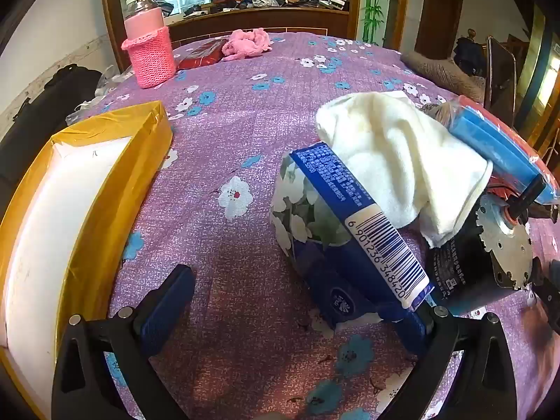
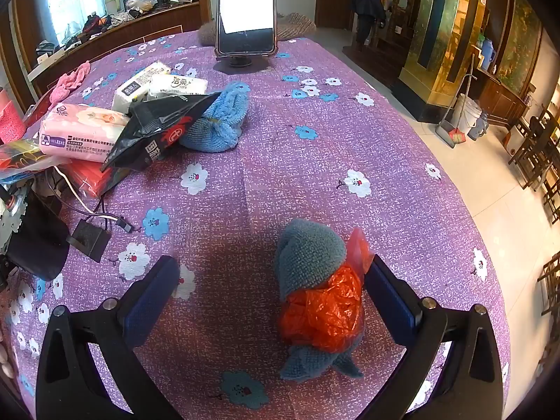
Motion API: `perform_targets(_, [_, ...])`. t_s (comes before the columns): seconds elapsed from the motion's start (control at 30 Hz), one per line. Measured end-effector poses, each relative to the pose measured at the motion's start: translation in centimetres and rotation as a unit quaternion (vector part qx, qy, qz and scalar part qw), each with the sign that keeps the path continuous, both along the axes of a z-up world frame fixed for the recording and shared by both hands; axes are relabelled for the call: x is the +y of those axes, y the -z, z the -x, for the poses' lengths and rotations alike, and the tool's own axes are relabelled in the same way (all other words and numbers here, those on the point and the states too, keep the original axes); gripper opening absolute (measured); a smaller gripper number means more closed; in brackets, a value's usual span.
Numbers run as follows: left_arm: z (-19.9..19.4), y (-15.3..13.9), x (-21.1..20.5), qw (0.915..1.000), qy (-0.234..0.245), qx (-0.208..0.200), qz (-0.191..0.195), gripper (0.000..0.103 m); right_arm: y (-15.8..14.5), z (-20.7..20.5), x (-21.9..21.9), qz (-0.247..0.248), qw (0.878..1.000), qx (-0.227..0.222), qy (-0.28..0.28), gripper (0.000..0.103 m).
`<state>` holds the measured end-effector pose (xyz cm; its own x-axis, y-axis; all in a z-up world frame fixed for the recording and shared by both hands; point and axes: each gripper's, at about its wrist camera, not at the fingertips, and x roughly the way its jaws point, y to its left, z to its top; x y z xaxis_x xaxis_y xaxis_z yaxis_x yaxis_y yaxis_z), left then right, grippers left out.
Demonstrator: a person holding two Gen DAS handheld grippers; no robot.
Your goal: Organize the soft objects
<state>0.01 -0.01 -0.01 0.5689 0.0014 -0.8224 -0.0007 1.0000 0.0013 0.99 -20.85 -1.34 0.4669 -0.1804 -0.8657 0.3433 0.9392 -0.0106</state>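
Yellow-taped box (image 1: 105,182) at left edge of the purple floral counter (image 1: 245,122). Left gripper (image 1: 297,301) fingers spread wide, blue tissue pack (image 1: 336,231) leaning by the right finger, white towel (image 1: 395,157) draped behind. Right gripper (image 2: 273,294) fingers spread, teal cloth (image 2: 308,255) with orange plastic bag (image 2: 325,311) between them, near the right finger.

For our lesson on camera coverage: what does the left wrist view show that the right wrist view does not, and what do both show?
Only the left wrist view: the yellow box, the white towel and the blue tissue pack, with the left gripper open.

Only the right wrist view: the grey-blue cloth with the orange plastic bag, the mirror and the open right gripper.

Both: the purple flowered tablecloth and the black motor.
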Motion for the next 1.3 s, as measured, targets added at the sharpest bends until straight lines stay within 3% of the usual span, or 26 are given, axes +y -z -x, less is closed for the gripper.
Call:
perform_targets(0.73, [0.1,-0.2,-0.2,0.9999,-0.012,-0.002,0.0,0.102,-0.3,0.0,0.0,0.001,1.0,0.001,0.0,0.103])
perform_targets(0.97, [-0.2,-0.7,-0.2,0.9985,0.0,0.055,0.005,0.102,-0.3,0.5,-0.6,-0.028,0.999,-0.007,-0.045,0.103])
perform_targets(1.07, [-0.2,-1.0,-0.2,0.9984,0.006,0.056,0.0,0.102,-0.2,0.7,-0.3,-0.026,0.998,0.012,-0.051,0.103])
perform_targets(1.2, [0.6,-0.9,-0.5,0.9997,-0.003,0.025,-0.008,0.103,-0.1,0.3,0.2,-0.017,0.998,0.035,-0.049,0.103])
perform_targets(1.3, [0.1,-0.9,-0.2,0.9991,0.009,0.041,0.004,0.102,-0.1,0.5,0.1,-0.017,0.998,0.035,-0.044,0.103])
